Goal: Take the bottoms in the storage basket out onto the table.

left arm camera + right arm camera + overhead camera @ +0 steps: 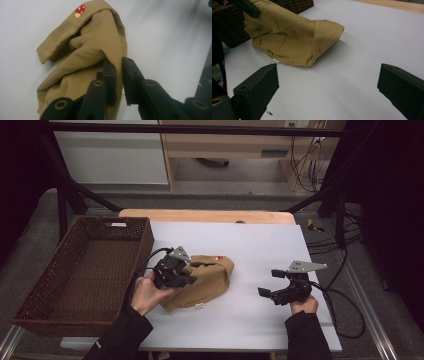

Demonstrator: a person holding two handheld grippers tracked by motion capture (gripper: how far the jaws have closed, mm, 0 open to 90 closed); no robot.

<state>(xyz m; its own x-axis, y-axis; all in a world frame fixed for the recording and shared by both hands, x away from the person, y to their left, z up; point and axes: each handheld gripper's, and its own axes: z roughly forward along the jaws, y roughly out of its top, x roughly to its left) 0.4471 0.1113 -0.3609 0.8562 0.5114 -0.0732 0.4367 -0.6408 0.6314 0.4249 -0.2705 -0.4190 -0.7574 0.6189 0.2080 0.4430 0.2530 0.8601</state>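
Tan cloth [205, 280] sits bunched up in the middle-left of our white table [250, 250], a crumpled heap with a little red mushroom print [80, 10] on its far edge. We've got the left gripper [187, 279] right at the heap's near-left side. In the left gripper view its jaws are down to a narrow slit, one jaw lying against the fabric's edge and the other on the table side; we can't tell for sure if any fabric is actually caught in that slit.

Right gripper [270, 282] is well apart from the cloth, off to the right over bare table, jaws spread wide with nothing in them. From its own view the cloth lies ahead across open table, so nothing blocks the way there.

Left of the cloth is a dark wicker basket [45, 280], just beside our left hand [147, 292], with its right wall close to the heap. A small white tag [274, 61] pokes out from under the cloth's near edge. Cables trail off the right gripper past the table's right side.
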